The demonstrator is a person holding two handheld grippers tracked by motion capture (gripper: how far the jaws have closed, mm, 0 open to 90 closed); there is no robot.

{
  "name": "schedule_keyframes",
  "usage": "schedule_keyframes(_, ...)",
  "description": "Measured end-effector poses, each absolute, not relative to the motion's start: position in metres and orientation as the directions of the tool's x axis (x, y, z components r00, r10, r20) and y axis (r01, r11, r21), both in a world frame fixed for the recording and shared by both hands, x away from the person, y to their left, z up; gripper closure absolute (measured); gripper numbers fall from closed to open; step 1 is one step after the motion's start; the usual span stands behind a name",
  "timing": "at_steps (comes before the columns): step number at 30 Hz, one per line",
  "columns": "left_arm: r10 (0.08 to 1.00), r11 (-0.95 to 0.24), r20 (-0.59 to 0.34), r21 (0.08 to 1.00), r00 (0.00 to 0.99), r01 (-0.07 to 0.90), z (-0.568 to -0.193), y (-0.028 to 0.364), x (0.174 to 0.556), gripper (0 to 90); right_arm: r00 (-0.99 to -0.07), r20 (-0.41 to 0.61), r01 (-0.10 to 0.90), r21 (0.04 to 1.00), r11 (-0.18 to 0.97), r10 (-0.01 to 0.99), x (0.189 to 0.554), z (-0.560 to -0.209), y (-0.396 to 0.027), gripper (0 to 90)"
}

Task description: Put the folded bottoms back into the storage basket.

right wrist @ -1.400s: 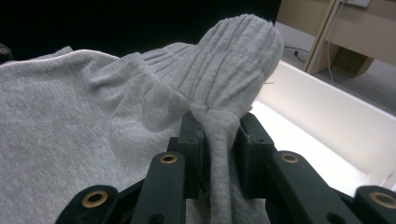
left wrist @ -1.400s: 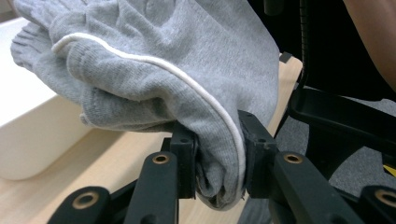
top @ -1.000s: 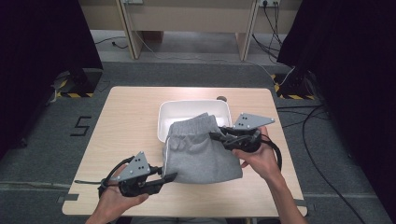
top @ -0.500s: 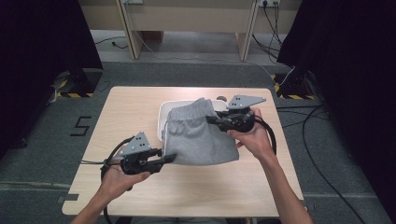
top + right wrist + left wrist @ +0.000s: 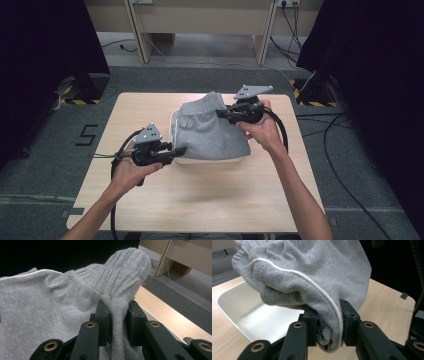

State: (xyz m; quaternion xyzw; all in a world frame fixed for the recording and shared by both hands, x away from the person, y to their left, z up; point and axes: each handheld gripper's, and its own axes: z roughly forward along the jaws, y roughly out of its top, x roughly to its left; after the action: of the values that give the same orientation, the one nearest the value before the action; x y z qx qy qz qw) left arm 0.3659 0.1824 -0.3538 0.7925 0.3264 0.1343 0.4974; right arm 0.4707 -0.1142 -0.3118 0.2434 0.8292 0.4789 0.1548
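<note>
A folded grey garment (image 5: 207, 132) with a ribbed waistband hangs over a white tray (image 5: 173, 125) in the middle of the table. My left gripper (image 5: 179, 150) is shut on its near left corner, where a white piped seam (image 5: 312, 285) runs between the jaws. On the far right, my right gripper (image 5: 221, 114) is shut on the ribbed waistband (image 5: 125, 277). In the left gripper view the garment (image 5: 312, 270) is lifted above the tray's white floor (image 5: 254, 312). The right gripper view shows the cloth (image 5: 37, 315) bunched between its jaws.
The light wooden table (image 5: 210, 200) has bare room in front of the tray and to its left. Dark curtains flank both sides. Cables lie on the grey floor (image 5: 350, 165) to the right. Wooden furniture legs (image 5: 137, 30) stand beyond the table.
Both grippers have carried the grey garment away from the person, from the near part of the table to over the white tray, which it now mostly covers.
</note>
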Motion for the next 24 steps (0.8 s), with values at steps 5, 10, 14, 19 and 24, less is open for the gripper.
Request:
schedule_keyframes(5,0.669,-0.290,-0.114,0.871,0.735,0.398,-0.357,0.181,0.382,70.1,-0.826,-0.018,0.267,0.869,0.418,0.564,0.489,-0.314,-0.112,74.6)
schedule_keyframes(10,0.684,-0.296,-0.111,0.861,0.721,0.413,-0.359,0.178,0.396,70.1,-0.822,-0.008,0.280,0.865,0.417,0.569,0.505,-0.317,-0.112,74.6)
schedule_keyframes(14,0.698,-0.294,-0.116,0.854,0.707,0.430,-0.366,0.177,0.407,70.1,-0.812,0.003,0.299,0.861,0.411,0.584,0.517,-0.321,-0.111,74.6)
schedule_keyframes(19,0.713,-0.295,-0.123,0.841,0.691,0.454,-0.376,0.176,0.421,70.1,-0.808,0.006,0.306,0.859,0.410,0.590,0.527,-0.329,-0.109,74.5)
schedule_keyframes(24,0.718,-0.298,-0.132,0.828,0.683,0.474,-0.385,0.174,0.430,70.1,-0.799,0.006,0.324,0.847,0.422,0.602,0.536,-0.340,-0.107,74.5)
